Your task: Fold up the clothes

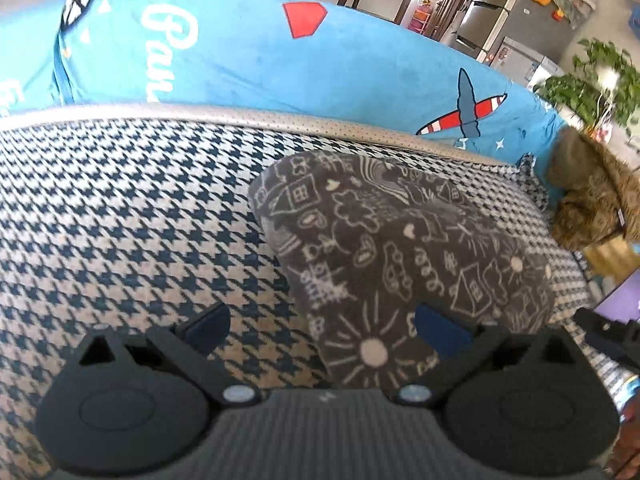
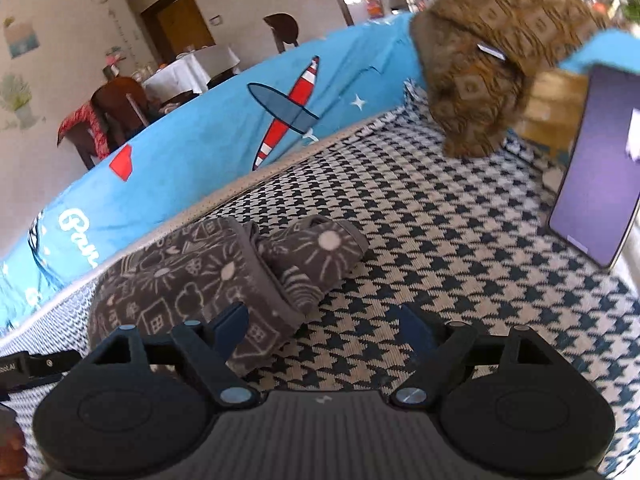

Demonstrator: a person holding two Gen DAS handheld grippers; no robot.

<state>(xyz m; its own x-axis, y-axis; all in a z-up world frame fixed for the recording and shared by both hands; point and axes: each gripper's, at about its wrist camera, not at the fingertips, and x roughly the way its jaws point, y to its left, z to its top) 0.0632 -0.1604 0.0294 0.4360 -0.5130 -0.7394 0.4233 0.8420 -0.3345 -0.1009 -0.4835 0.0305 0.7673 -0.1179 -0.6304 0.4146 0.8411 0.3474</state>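
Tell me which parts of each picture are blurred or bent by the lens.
Left wrist view: the brown garment and the plant at the right edge are smeared; the sofa's blue cover bows upward. Right wrist view: the brown garment is soft, the grey folded garment sharp, the phone leans, and dark corners show the fisheye rim.

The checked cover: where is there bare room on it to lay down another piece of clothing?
Bare checked cover lies between the folded grey garment and the phone, and left of the garment up to the blue cushion. It is crowded at the far corner, by the brown garment.
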